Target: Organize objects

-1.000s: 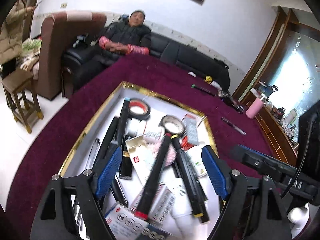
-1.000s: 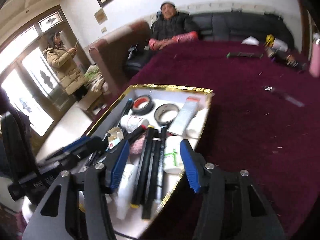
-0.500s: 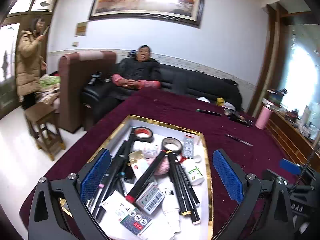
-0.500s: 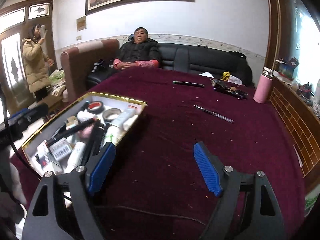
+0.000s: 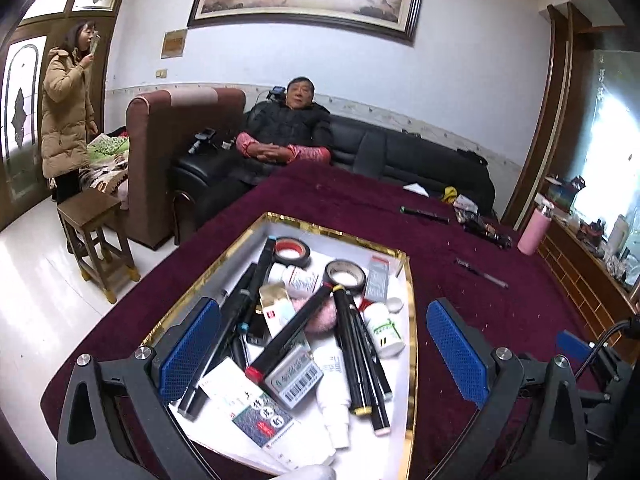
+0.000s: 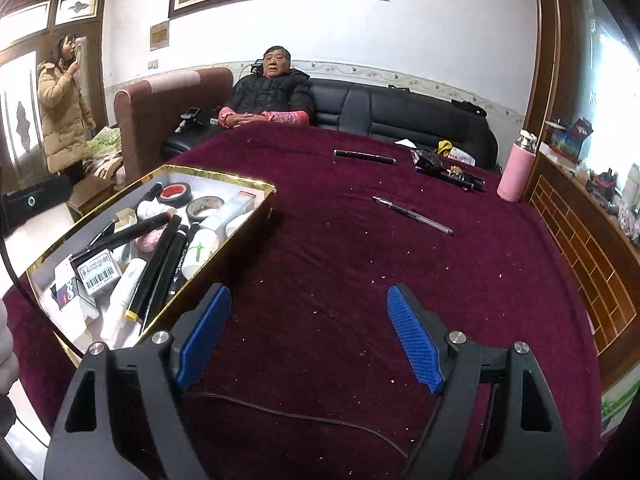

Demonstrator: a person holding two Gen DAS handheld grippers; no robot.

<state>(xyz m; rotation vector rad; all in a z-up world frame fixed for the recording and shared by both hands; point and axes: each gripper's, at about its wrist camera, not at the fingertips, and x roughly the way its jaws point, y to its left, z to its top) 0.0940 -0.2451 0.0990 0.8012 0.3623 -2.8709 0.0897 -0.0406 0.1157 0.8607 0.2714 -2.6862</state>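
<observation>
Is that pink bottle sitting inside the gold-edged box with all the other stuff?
No, the pink bottle stands upright on the maroon cloth at the table's far side, well apart from the gold-edged box.

box (image 5: 408, 320) near end: cut off | carton (image 5: 262, 420) print: illegible | sideboard items (image 6: 624, 200): blurred

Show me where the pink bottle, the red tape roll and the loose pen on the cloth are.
pink bottle (image 6: 515, 176): right wrist view, middle of its body.
red tape roll (image 5: 291, 251): left wrist view, red top face.
pen (image 6: 412, 215): right wrist view, middle of its barrel.
</observation>
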